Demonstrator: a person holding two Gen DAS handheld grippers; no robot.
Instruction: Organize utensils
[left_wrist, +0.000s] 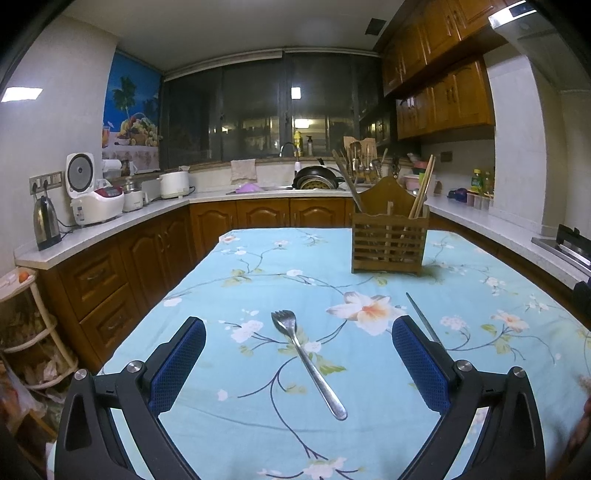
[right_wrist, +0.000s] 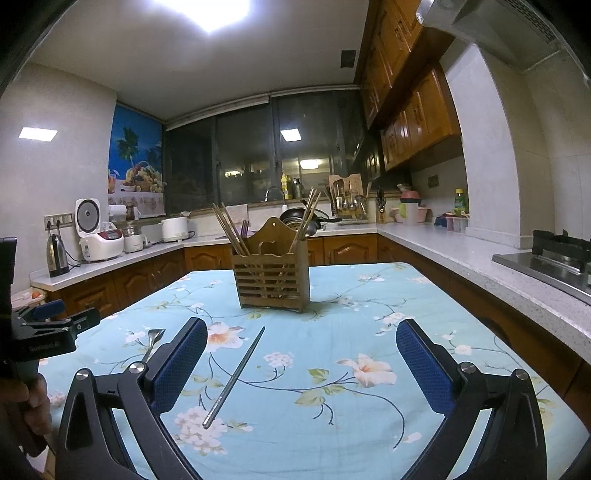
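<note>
A metal spork-like fork (left_wrist: 308, 363) lies flat on the floral blue tablecloth (left_wrist: 258, 280), between the open fingers of my left gripper (left_wrist: 299, 328), which is empty and above it. A metal chopstick (right_wrist: 236, 374) lies on the cloth between the open, empty fingers of my right gripper (right_wrist: 301, 332); its tip also shows in the left wrist view (left_wrist: 423, 319). A wooden slatted utensil holder (right_wrist: 273, 271) stands at the far middle of the table with chopsticks and a fork upright in it; it also shows in the left wrist view (left_wrist: 388, 242).
The left gripper's body (right_wrist: 44, 332) and the hand holding it show at the left of the right wrist view. Kitchen counters (left_wrist: 110, 221) with a kettle, rice cookers and a sink surround the table. A stove (right_wrist: 554, 258) stands at the right.
</note>
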